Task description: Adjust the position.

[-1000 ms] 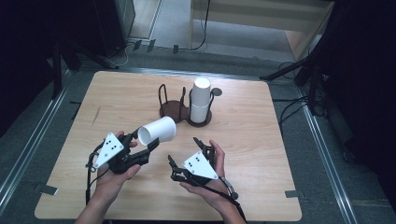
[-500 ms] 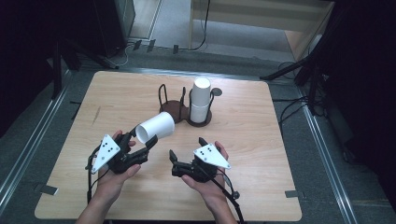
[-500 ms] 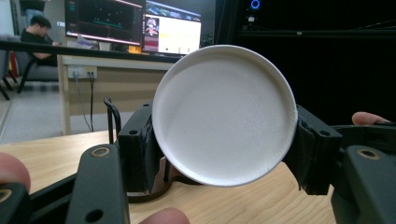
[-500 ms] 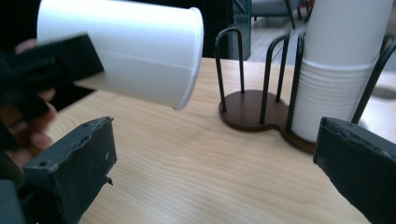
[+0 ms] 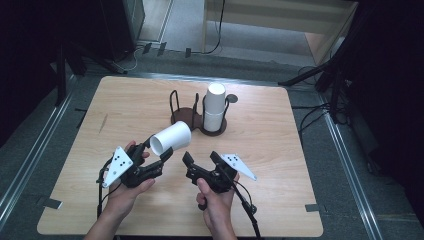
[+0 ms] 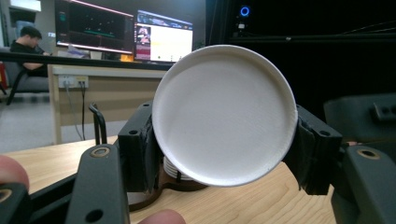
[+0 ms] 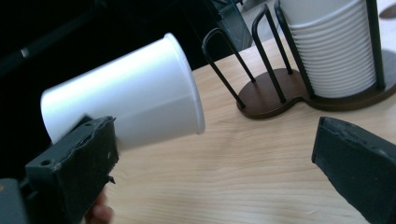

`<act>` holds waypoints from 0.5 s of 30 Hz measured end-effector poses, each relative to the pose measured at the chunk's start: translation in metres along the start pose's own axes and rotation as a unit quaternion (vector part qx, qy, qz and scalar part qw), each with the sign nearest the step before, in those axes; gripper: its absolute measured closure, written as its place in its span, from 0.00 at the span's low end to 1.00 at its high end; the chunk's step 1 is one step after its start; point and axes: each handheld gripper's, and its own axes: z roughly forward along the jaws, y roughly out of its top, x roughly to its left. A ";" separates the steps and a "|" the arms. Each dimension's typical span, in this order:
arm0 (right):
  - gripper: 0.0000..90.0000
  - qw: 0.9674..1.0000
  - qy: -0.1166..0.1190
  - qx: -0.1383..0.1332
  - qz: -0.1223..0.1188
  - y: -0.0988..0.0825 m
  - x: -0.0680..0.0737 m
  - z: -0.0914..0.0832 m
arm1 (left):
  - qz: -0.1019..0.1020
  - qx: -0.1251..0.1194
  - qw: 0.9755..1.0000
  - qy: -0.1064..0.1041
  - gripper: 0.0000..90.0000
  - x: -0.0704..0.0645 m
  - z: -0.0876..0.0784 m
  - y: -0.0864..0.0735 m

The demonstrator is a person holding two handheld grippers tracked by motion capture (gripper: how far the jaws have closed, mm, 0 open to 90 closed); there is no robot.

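A smooth white paper cup (image 5: 170,138), tapered and with a rolled rim, is clamped on its narrow end by the left gripper (image 5: 152,159), held on its side above the pale wood-grain table (image 5: 125,105) with its mouth pointing toward the holder. The left hand (image 5: 127,175) grips from underneath, wrist low. Just beside it, the right gripper (image 5: 202,161) has just been opening; its black, rough-edged jaws now stand wide with nothing between them, the right hand (image 5: 215,192) resting near the table's front edge. Beyond stands a dark brown two-ring wire cup holder (image 5: 192,112) carrying a ribbed stack of white paper cups (image 5: 215,106). The left gripper view shows the cup's flat round base (image 6: 224,114) squeezed between the pads; the right gripper view shows its side (image 7: 126,100) instead.
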 end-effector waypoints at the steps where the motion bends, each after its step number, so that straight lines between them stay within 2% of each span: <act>1: 0.00 1.000 -0.004 -0.003 0.016 0.000 0.000 0.000 | -0.001 -0.001 1.000 -0.001 0.40 0.000 0.000 0.000; 4: 0.01 0.998 -0.007 -0.011 0.057 0.001 -0.002 0.001 | 0.004 -0.003 1.000 -0.005 0.40 -0.003 0.001 -0.001; 5: 0.01 0.997 -0.003 -0.013 0.080 0.001 -0.003 0.001 | 0.006 -0.005 1.000 -0.007 0.40 -0.004 0.002 -0.002; 9: 0.01 0.990 0.003 -0.016 0.141 0.000 -0.005 0.002 | 0.009 -0.005 1.000 -0.009 0.40 -0.008 0.003 -0.004; 12: 0.01 0.982 0.012 -0.011 0.190 -0.001 -0.005 0.003 | 0.011 -0.003 1.000 -0.011 0.40 -0.010 0.005 -0.007; 13: 0.02 0.978 0.015 -0.010 0.209 -0.001 -0.005 0.003 | 0.011 -0.003 1.000 -0.013 0.40 -0.011 0.005 -0.008; 14: 0.02 0.975 0.015 -0.009 0.221 0.000 -0.005 0.004 | 0.009 -0.003 1.000 -0.014 0.40 -0.012 0.006 -0.009; 15: 0.02 0.970 0.019 -0.009 0.242 0.000 -0.006 0.004 | 0.009 -0.004 1.000 -0.015 0.40 -0.013 0.006 -0.009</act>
